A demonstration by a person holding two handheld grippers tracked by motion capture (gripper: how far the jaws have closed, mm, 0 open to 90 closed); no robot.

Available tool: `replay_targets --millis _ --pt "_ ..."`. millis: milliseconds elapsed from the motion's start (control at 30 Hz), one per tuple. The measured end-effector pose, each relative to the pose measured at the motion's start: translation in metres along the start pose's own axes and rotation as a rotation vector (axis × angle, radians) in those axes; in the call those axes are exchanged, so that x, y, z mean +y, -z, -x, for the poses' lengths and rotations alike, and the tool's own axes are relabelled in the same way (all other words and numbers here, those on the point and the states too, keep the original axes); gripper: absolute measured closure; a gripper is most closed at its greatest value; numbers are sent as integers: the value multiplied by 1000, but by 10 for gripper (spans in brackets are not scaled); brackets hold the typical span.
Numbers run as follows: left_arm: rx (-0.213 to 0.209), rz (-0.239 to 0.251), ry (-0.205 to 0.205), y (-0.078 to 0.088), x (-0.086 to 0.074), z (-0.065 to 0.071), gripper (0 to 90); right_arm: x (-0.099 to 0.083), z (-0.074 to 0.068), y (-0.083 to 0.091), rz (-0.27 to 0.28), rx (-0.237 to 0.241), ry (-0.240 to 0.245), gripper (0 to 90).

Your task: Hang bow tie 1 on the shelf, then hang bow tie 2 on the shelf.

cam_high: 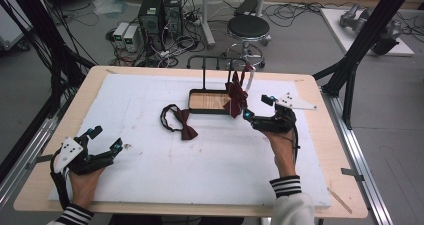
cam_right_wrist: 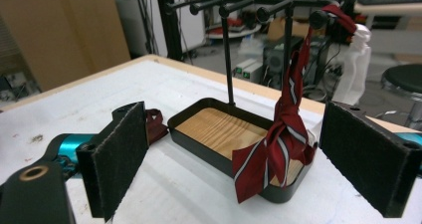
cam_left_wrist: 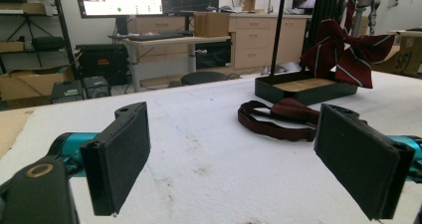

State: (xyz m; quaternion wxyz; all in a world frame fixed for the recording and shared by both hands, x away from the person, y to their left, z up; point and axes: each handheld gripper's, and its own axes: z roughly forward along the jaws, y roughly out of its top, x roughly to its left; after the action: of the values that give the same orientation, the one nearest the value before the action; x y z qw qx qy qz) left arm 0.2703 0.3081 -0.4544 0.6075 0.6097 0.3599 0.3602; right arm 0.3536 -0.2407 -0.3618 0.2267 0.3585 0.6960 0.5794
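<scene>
striped bow tie (cam_high: pixel 235 98): hangs by its strap from the rightmost peg of the rack, bow drooping over the tray's right end; from table centre it sits at about 1 o'clock. In the right gripper view (cam_right_wrist: pixel 278 149) it dangles between the jaws but farther off, touching neither.
right gripper (cam_high: pixel 260 107): jaws wide apart, nothing between the pads; tips just at 4 o'clock of the hanging bow, near it, no contact visible.
rack (cam_high: pixel 216 65): black post with a row of pegs on top, standing at the back edge of the tray.
tray (cam_high: pixel 209 101): black rim, wood floor, at 12 o'clock of table centre.
plain bow tie (cam_high: pixel 181 122): flat on the white pad, strap looped to its left, at 8 o'clock of the tray, apart from it.
left gripper (cam_high: pixel 106 138): jaws wide apart, holding nothing, at 8 o'clock near the table's front-left corner, well apart from both ties.
white pad (cam_high: pixel 150 175): covers most of the tabletop, lightly stained.
</scene>
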Motion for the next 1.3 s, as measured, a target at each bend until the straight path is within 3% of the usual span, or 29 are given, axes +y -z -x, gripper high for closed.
replay_targets --millis 67,267,700,733,800,1067,1300 --pt "0 0 1 0 0 0 149 -11 -9 12 37 -22 36 114" --pt "0 0 2 0 0 0 149 -30 -17 28 51 -60 57 114" --pt "-1 0 3 0 0 0 149 -65 -18 52 105 -105 -1 114" --pt "-1 0 3 0 0 0 149 -66 -19 52 84 -105 -12 114" --pt "-1 0 3 0 0 0 149 -65 -22 52 65 -99 18 114" --pt "-1 0 8 0 0 0 148 -65 -27 50 74 -76 41 114" --pt "-1 0 8 0 0 0 149 -65 -26 54 71 -83 22 114"
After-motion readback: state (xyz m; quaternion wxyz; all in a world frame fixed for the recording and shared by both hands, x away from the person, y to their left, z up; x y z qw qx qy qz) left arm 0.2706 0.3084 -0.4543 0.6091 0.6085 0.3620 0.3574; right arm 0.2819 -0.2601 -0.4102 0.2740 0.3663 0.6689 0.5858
